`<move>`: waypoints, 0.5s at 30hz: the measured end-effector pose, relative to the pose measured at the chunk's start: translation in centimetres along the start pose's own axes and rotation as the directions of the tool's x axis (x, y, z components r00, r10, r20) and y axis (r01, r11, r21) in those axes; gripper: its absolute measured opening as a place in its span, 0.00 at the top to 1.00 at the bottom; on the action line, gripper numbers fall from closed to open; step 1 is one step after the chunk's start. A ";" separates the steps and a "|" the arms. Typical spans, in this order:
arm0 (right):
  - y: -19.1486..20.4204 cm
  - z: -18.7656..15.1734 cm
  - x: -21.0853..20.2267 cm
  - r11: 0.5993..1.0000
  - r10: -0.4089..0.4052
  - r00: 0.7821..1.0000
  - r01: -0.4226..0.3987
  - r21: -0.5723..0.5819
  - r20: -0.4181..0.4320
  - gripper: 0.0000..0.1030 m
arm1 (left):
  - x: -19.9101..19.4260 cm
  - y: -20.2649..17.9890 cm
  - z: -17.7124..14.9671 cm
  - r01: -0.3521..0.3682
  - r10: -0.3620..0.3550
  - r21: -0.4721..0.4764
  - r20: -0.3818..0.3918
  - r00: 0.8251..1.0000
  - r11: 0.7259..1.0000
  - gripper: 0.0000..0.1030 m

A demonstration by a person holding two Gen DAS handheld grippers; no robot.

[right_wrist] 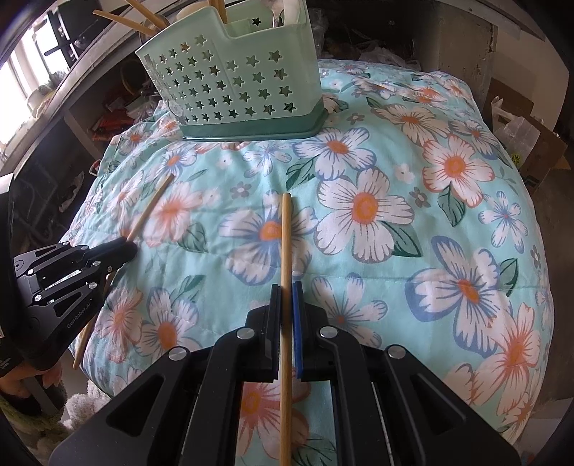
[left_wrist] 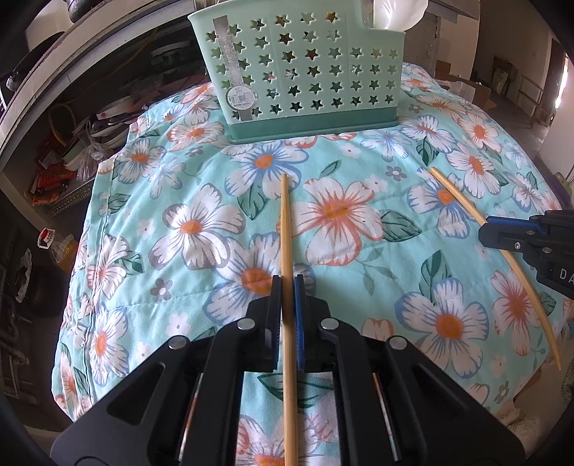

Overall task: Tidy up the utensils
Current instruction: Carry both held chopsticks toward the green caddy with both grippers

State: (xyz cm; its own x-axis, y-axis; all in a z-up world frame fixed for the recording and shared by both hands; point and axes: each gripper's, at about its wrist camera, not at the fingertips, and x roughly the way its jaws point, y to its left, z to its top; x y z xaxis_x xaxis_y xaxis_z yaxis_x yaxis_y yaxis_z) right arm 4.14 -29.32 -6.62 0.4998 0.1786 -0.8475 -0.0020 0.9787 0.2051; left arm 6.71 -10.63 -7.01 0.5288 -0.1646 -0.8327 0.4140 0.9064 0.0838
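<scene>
A quilt [left_wrist: 358, 172] printed with white and orange flowers on a teal ground covers the work surface; what lies under it is hidden. Cluttered dark shelves [left_wrist: 71, 143] stand beyond its left edge, and a cardboard box [right_wrist: 531, 143] sits off its right edge.

At the far edge of the quilt stands a mint-green utensil caddy [left_wrist: 301, 71] with star-shaped cut-outs and a darker green base. A barcode sticker is on its front wall, towards the left corner. In the right wrist view several wooden chopsticks [right_wrist: 143, 21] stick up out of the caddy's back left compartment, leaning outward.

The left gripper [left_wrist: 287, 283] is clamped on a chopstick [left_wrist: 286, 229], its black and blue pads pressed against the stick from both sides. The stick runs straight ahead from the pads, its far end pointing toward the caddy's base but well short of it.

The right gripper [right_wrist: 286, 290] is likewise closed tight on a second chopstick [right_wrist: 286, 236], which also points toward the caddy. Both grippers are over the near half of the quilt, side by side but apart, each visible at the edge of the other's view. Part of a hand [right_wrist: 21, 376] shows beneath the left gripper in the right wrist view.
</scene>
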 end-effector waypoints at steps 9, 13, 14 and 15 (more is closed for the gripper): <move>0.0 0.0 0.0 1.000 0.000 1.000 0.000 0.000 -0.001 0.94 | 0.1 -0.1 0.0 -0.001 0.001 0.003 0.000 1.000 1.000 0.95; 0.0 0.0 0.1 1.000 0.000 1.000 0.000 -0.001 -0.001 0.94 | 0.1 -0.1 0.0 0.000 0.000 0.003 0.000 1.000 1.000 0.95; 0.0 0.0 0.1 1.000 0.000 1.000 0.000 -0.001 -0.001 0.94 | 0.1 -0.1 0.0 -0.001 0.001 0.004 0.000 1.000 1.000 0.95; 0.0 0.0 0.1 1.000 0.000 1.000 0.000 0.000 -0.001 0.94 | 0.1 -0.1 0.0 -0.001 0.001 0.005 -0.001 1.000 1.000 0.95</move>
State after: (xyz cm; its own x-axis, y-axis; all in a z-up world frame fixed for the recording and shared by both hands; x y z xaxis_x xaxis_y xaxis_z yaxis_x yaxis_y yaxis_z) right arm 4.15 -29.29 -6.68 0.4992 0.1788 -0.8478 -0.0025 0.9788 0.2050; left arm 6.72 -10.79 -7.07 0.5286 -0.1637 -0.8329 0.4174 0.9046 0.0871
